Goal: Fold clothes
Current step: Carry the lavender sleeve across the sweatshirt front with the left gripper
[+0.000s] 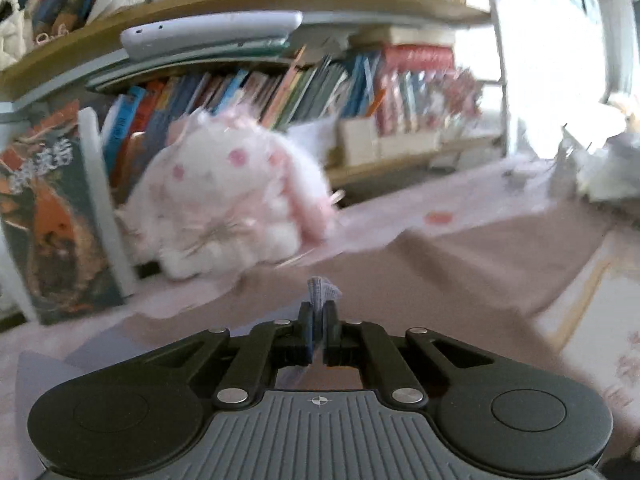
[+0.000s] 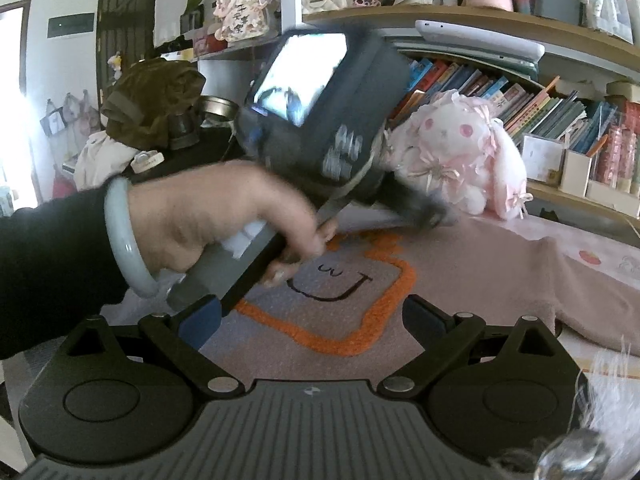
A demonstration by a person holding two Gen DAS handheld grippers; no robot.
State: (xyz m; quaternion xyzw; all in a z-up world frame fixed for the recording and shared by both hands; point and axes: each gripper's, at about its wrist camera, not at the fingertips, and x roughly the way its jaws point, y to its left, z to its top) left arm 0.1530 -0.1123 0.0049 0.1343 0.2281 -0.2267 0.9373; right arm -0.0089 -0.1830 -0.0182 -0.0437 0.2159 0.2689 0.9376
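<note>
Two wrist views show a pink sweater spread on a pink-covered surface, with a white and pink plush rabbit as the landmark.

Left wrist view: the left gripper has its jaws pressed together on a small tuft of greyish fabric, seemingly an edge of the garment. The pink sweater lies in front of the plush rabbit and to its right, and looks partly lifted or doubled over, though blur makes this uncertain.

Right wrist view: the right gripper is spread wide and holds nothing, hovering over the sweater, whose orange-outlined smiling face design lies flat and exposed. The person's left hand holds its gripper low, just in front of the rabbit.

Judged from this, folding has barely begun: one edge is pinched, while most of the garment is unfolded.
</note>
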